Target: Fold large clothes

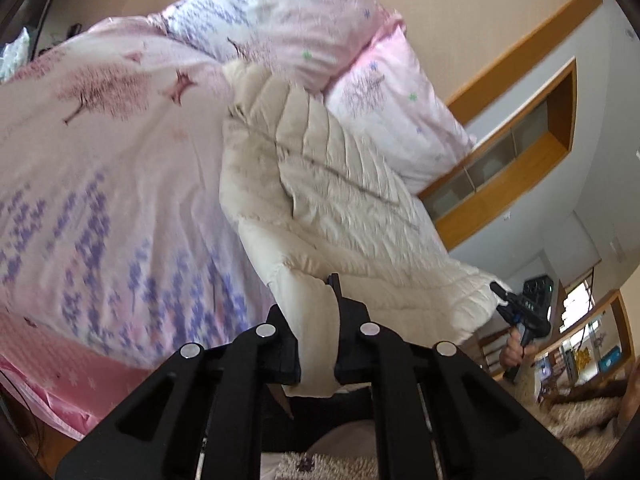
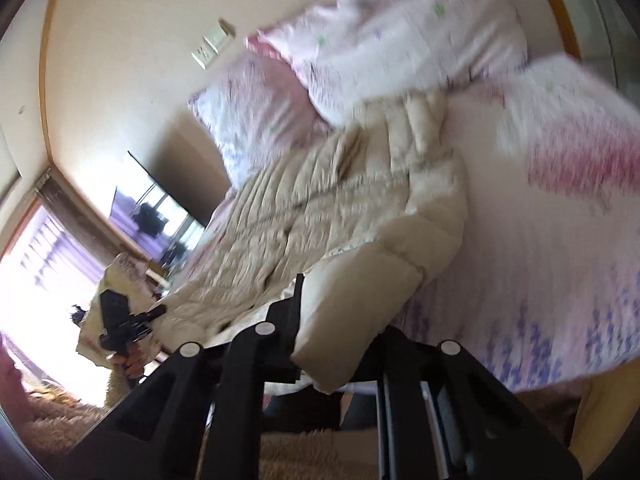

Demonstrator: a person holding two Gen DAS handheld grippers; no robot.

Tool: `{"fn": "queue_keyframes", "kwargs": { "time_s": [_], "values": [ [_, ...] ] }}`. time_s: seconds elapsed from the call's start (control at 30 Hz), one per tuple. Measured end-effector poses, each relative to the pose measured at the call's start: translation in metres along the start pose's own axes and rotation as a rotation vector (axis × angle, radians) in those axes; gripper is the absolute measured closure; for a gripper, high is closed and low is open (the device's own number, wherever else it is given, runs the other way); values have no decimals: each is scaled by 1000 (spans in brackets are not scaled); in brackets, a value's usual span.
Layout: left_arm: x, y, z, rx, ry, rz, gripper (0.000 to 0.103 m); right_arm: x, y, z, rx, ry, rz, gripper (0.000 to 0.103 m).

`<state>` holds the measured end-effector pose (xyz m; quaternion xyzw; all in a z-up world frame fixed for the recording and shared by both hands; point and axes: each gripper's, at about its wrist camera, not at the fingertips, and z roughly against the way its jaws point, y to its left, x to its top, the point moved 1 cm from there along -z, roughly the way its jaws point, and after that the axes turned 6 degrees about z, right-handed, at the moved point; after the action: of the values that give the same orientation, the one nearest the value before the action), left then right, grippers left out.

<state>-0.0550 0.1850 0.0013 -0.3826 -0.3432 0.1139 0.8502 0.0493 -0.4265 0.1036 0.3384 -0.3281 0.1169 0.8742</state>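
I find both sets of jaws pinching the near hem of the jacket (image 1: 328, 184): the left gripper (image 1: 318, 344) holds one corner, the right gripper (image 2: 320, 344) the other. From the jaws, the cream quilted jacket runs straight away across the bed (image 1: 100, 184), its long axis toward the pillows (image 1: 392, 120), collar end farthest. In my judgement the fold carries this hem forward along that axis, and neither hand is nearer. Count: one jacket, two grippers, two pillows, one bed.
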Motion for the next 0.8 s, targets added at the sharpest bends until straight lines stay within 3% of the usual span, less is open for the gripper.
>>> {"fn": "queue_keyframes", "kwargs": {
  "time_s": [0.17, 0.37, 0.53, 0.8],
  "values": [
    [21, -6, 1, 23, -59, -4, 94, 19, 6, 1, -93, -107, 79, 90],
    [56, -26, -11, 102, -141, -72, 94, 47, 29, -12, -233, -226, 192, 90],
    [102, -33, -27, 111, -176, -55, 94, 78, 32, -29, -297, -294, 218, 90],
    [197, -45, -66, 129, -196, -60, 94, 161, 16, -82, -375, -358, 177, 90]
  ]
}}
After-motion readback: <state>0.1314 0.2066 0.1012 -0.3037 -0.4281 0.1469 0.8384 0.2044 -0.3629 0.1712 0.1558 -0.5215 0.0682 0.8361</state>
